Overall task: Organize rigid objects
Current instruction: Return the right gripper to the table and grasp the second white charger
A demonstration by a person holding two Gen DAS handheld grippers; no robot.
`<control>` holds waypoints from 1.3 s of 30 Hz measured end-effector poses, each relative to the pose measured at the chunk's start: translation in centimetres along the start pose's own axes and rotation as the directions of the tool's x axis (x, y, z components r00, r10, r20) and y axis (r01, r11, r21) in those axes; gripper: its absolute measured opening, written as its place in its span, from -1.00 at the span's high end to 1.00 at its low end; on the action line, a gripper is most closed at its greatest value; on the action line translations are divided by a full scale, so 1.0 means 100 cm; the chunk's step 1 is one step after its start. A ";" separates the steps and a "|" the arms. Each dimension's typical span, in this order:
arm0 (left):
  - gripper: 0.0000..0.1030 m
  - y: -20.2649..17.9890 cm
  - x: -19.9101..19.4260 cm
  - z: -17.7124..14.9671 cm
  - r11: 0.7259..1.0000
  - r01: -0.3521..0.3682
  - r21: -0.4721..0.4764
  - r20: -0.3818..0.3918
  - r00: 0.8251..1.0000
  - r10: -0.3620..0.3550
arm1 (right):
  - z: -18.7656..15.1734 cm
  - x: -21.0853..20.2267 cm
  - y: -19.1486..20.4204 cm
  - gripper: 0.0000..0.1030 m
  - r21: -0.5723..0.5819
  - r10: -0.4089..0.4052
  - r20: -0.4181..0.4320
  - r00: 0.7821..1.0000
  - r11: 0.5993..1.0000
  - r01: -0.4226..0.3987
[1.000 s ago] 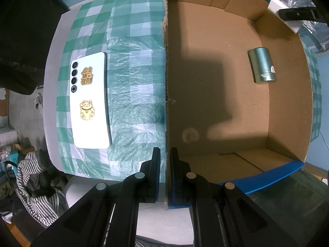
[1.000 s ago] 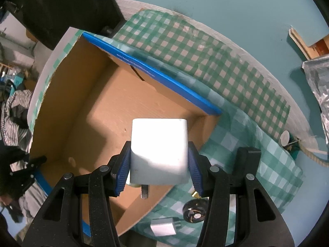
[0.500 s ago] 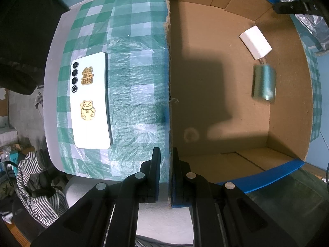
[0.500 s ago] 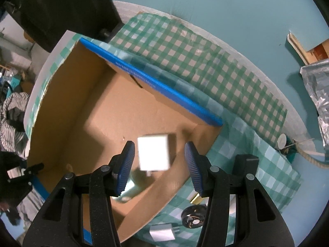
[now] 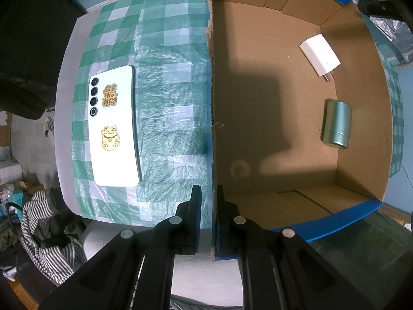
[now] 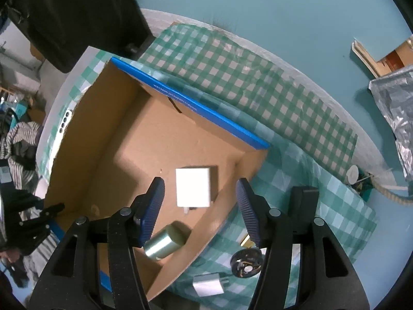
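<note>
A cardboard box (image 5: pixel 361 118) with blue edges stands on the checkered cloth. Inside lie a white charger (image 5: pixel 320 54) and a green metal cylinder (image 5: pixel 336 122); both also show in the right wrist view, the charger (image 6: pixel 193 187) and the cylinder (image 6: pixel 161 244). My left gripper (image 5: pixel 208 206) is shut on the box's near wall (image 5: pixel 212 118). My right gripper (image 6: pixel 200 206) is open and empty above the box. A white phone (image 5: pixel 112 126) with gold stickers lies on the cloth left of the box.
In the right wrist view a second small silver-white charger (image 6: pixel 207 286) and a black round object (image 6: pixel 245 261) lie on the cloth (image 6: pixel 296 180) beside the box. Striped clothing (image 5: pixel 44 235) hangs past the table's edge. Crinkled foil (image 6: pixel 395 103) lies at the right.
My right gripper opened and dropped the white charger into the box. The charger landed beside the green cylinder, which rolled a little. The right gripper rose. The left gripper stayed put.
</note>
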State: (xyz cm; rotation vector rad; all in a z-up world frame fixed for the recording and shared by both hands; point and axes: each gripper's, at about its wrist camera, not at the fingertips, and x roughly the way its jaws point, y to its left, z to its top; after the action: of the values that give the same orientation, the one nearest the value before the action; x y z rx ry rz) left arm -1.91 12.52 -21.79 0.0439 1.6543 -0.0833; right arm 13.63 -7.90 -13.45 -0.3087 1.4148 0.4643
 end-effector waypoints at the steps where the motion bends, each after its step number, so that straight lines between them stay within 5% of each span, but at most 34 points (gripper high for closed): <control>1: 0.82 0.000 0.000 0.000 1.000 -0.001 0.001 0.000 1.000 0.001 | -0.002 -0.001 -0.001 -0.13 0.004 0.001 0.000 1.000 1.000 -0.001; 21: 0.82 -0.006 -0.001 0.000 1.000 -0.001 0.019 -0.003 1.000 0.001 | -0.069 -0.022 -0.037 -0.27 0.141 -0.010 -0.008 1.000 0.990 0.011; 39: 0.82 -0.013 -0.007 0.002 0.999 -0.005 0.037 0.000 1.000 0.005 | -0.160 0.010 -0.079 -0.29 0.383 0.055 -0.117 0.992 0.924 -0.006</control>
State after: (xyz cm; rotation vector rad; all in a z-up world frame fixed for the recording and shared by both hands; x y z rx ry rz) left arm -1.78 11.20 -21.07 0.0765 1.6528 -0.1103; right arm 3.62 -22.19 -17.13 0.0018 1.6001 0.1871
